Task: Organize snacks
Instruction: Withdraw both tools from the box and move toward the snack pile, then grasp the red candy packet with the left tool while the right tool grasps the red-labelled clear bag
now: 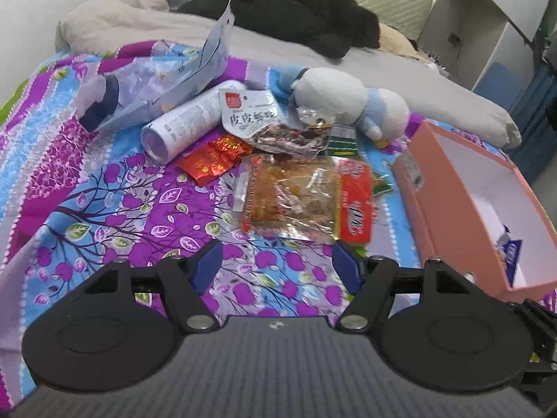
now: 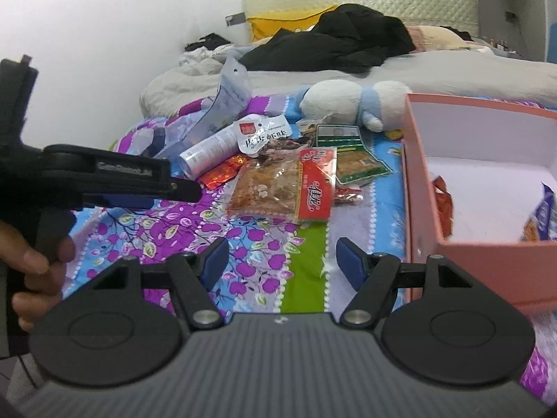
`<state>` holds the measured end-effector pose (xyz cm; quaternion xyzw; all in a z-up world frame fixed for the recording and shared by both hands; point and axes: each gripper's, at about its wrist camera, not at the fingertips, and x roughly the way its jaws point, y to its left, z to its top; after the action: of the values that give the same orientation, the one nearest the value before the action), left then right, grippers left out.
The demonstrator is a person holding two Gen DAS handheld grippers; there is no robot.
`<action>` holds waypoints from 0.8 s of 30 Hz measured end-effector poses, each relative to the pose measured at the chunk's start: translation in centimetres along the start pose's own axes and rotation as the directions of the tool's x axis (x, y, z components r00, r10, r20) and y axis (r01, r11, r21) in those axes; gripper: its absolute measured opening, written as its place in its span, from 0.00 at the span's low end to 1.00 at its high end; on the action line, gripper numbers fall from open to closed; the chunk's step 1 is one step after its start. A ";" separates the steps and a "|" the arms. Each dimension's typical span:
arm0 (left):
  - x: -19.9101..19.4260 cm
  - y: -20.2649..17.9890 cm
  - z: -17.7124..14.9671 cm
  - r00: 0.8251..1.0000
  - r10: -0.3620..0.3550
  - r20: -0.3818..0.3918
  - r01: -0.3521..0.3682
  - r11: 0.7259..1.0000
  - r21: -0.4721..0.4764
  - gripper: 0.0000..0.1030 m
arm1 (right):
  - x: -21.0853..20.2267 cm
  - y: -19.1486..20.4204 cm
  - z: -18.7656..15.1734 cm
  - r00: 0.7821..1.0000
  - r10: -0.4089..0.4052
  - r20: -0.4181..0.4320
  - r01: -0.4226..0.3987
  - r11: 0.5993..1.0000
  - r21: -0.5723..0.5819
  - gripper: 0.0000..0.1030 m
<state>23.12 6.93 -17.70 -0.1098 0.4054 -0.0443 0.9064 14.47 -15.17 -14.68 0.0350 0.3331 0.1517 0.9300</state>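
- Lying in the middle of the floral bedspread [image 1: 146, 209], the clear snack bag with a red end [image 1: 306, 198] is serving as the landmark for everything else.
- The left gripper [image 1: 275, 264] is hovering just in front of that bag, its blue pads spread apart with only bedspread showing between them.
- The right gripper [image 2: 282, 261] is hanging in front of the bag too, its jaws also standing wide and gripping nothing.
- A hand [image 2: 31, 261] is holding the left gripper's handle, seen well to the left of the bag in the right wrist view.
- Behind the bag, a white-topped snack pouch [image 1: 254, 111] is leaning over a white canister [image 1: 188, 122] lying on its side.
- To the bag's left, a red foil packet [image 1: 212, 160] is resting against the canister.
- A green packet [image 2: 348, 153] is sitting just behind the bag's red end.
- Farther behind, a white and blue plush toy [image 1: 351, 101] is lying on its side.
- To the bag's right, the open pink box [image 1: 449, 202] is sitting on the bedspread, with a few packets [image 2: 543, 219] showing inside.
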 end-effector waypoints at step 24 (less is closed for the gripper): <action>15.2 7.8 6.3 0.999 0.038 0.010 -0.039 0.980 0.193 0.72 | 15.5 -1.7 3.1 0.993 -0.052 -0.108 0.048 0.998 -0.037 0.89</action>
<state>37.87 12.93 -26.44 -0.0137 0.3986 -0.0655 0.9147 28.25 -11.98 -22.00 0.0021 0.3816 0.1357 0.9143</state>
